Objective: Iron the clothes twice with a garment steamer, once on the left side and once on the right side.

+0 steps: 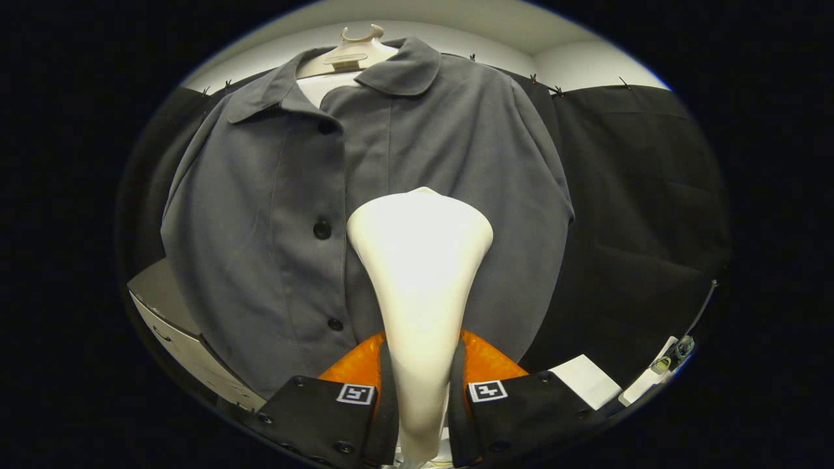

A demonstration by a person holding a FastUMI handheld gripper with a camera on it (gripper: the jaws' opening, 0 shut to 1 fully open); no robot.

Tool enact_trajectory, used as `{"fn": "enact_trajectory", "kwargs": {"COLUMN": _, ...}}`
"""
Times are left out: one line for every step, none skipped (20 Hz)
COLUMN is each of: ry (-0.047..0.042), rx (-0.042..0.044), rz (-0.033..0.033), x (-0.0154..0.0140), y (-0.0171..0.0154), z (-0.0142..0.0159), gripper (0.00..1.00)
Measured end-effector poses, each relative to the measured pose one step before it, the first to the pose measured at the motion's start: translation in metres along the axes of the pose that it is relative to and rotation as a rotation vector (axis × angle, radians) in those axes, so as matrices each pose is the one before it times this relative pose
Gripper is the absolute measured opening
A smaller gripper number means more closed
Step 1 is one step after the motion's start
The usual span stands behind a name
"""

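Black cloth lines the booth behind everything, pinned along its top edge under a pale wall and ceiling. Hung in front of that cloth, straight ahead of the tool (pixel 422 384), is a grey shirt (pixel 391 215) with a rounded collar and a row of dark buttons, draped on a pale hanger form (pixel 352 52) whose hook shows above the collar. The tool is closed on the garment steamer (pixel 420 273): both fingers press against the narrow white neck, one on each side, and the steamer's long axis runs straight forward from between the fingers, widening into a broad fan-shaped head just ahead of them. That head stands close in front of the shirt's lower middle, just to the right of the button placket (pixel 322 228); whether it touches the cloth cannot be told. The shirt's long axis runs up and down, so a pass would likely follow the panel vertically. By my reading the head sits nearer the right front panel, while the left panel lies across the button row, a sideways shift away. Low to the left of the tool, beyond the shirt's hem, sits a pale box (pixel 176 326); low to the right lie a white card (pixel 586 381) and a small device with a cable (pixel 671 358). Square black-and-white markers sit on the finger mounts; no brand, label or readable writing appears on the steamer or shirt.
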State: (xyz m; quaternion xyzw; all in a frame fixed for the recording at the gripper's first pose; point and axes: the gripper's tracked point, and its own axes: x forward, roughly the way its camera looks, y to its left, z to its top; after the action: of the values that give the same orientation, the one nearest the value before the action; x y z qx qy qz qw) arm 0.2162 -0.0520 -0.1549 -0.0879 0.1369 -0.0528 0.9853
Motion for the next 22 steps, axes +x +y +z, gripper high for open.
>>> {"fn": "enact_trajectory", "kwargs": {"ry": 0.00926, "rx": 0.00189, "rz": -0.00012, "x": 0.00180, "y": 0.00106, "z": -0.00643, "gripper": 0.39}}
{"fn": "enact_trajectory", "kwargs": {"ry": 0.00863, "rx": 0.00147, "rz": 0.00203, "x": -0.00014, "y": 0.00037, "z": -0.00811, "gripper": 0.39}}
{"fn": "enact_trajectory", "kwargs": {"ry": 0.00862, "rx": 0.00012, "rz": 0.00165, "x": 0.00099, "y": 0.00066, "z": -0.00794, "gripper": 0.39}}
{"fn": "enact_trajectory", "kwargs": {"ry": 0.00891, "rx": -0.00112, "rz": 0.00285, "x": -0.00012, "y": -0.00030, "z": -0.00796, "gripper": 0.39}}
{"fn": "enact_trajectory", "kwargs": {"ry": 0.00930, "rx": -0.00142, "rz": 0.00127, "x": -0.00009, "y": -0.00002, "z": -0.00821, "gripper": 0.39}}
{"fn": "enact_trajectory", "kwargs": {"ry": 0.00903, "rx": -0.00162, "rz": 0.00038, "x": 0.00092, "y": 0.00078, "z": -0.00709, "gripper": 0.39}}
{"fn": "enact_trajectory", "kwargs": {"ry": 0.00914, "rx": -0.00023, "rz": 0.00005, "x": 0.00053, "y": 0.00025, "z": -0.00720, "gripper": 0.39}}
{"fn": "enact_trajectory", "kwargs": {"ry": 0.00917, "rx": -0.00005, "rz": 0.00168, "x": 0.00086, "y": 0.00030, "z": -0.00743, "gripper": 0.39}}
{"fn": "enact_trajectory", "kwargs": {"ry": 0.01087, "rx": -0.00035, "rz": 0.00001, "x": 0.00258, "y": 0.00032, "z": -0.00763, "gripper": 0.39}}
{"fn": "enact_trajectory", "kwargs": {"ry": 0.01287, "rx": -0.00097, "rz": -0.00088, "x": 0.00054, "y": 0.00051, "z": -0.00720, "gripper": 0.39}}
{"fn": "enact_trajectory", "kwargs": {"ry": 0.01227, "rx": -0.00030, "rz": -0.00038, "x": 0.00127, "y": -0.00046, "z": -0.00868, "gripper": 0.39}}
{"fn": "enact_trajectory", "kwargs": {"ry": 0.01313, "rx": 0.00045, "rz": -0.00076, "x": 0.00002, "y": 0.00001, "z": -0.00942, "gripper": 0.39}}
{"fn": "enact_trajectory", "kwargs": {"ry": 0.00992, "rx": 0.00015, "rz": -0.00083, "x": 0.00174, "y": -0.00025, "z": -0.00844, "gripper": 0.39}}
{"fn": "enact_trajectory", "kwargs": {"ry": 0.01313, "rx": -0.00303, "rz": 0.00072, "x": 0.00284, "y": -0.00028, "z": -0.00815, "gripper": 0.39}}
{"fn": "enact_trajectory", "kwargs": {"ry": 0.01068, "rx": -0.00455, "rz": 0.00019, "x": 0.00148, "y": -0.00007, "z": -0.00826, "gripper": 0.39}}
{"fn": "enact_trajectory", "kwargs": {"ry": 0.01105, "rx": -0.00443, "rz": 0.00204, "x": 0.00115, "y": 0.00114, "z": -0.00596, "gripper": 0.39}}
{"fn": "enact_trajectory", "kwargs": {"ry": 0.01205, "rx": -0.00232, "rz": -0.00069, "x": 0.00120, "y": -0.00036, "z": -0.00616, "gripper": 0.39}}
{"fn": "enact_trajectory", "kwargs": {"ry": 0.00774, "rx": -0.00047, "rz": -0.00079, "x": 0.00145, "y": 0.00138, "z": -0.00343, "gripper": 0.39}}
{"fn": "enact_trajectory", "kwargs": {"ry": 0.00895, "rx": 0.00188, "rz": -0.00140, "x": 0.00045, "y": 0.00009, "z": -0.00355, "gripper": 0.39}}
{"fn": "enact_trajectory", "kwargs": {"ry": 0.00833, "rx": 0.00134, "rz": -0.00044, "x": 0.00140, "y": -0.00026, "z": -0.00529, "gripper": 0.39}}
{"fn": "enact_trajectory", "kwargs": {"ry": 0.00590, "rx": 0.00150, "rz": -0.00110, "x": 0.00133, "y": 0.00044, "z": -0.00416, "gripper": 0.39}}
{"fn": "enact_trajectory", "kwargs": {"ry": 0.00622, "rx": 0.00055, "rz": -0.00209, "x": 0.00163, "y": -0.00075, "z": -0.00421, "gripper": 0.39}}
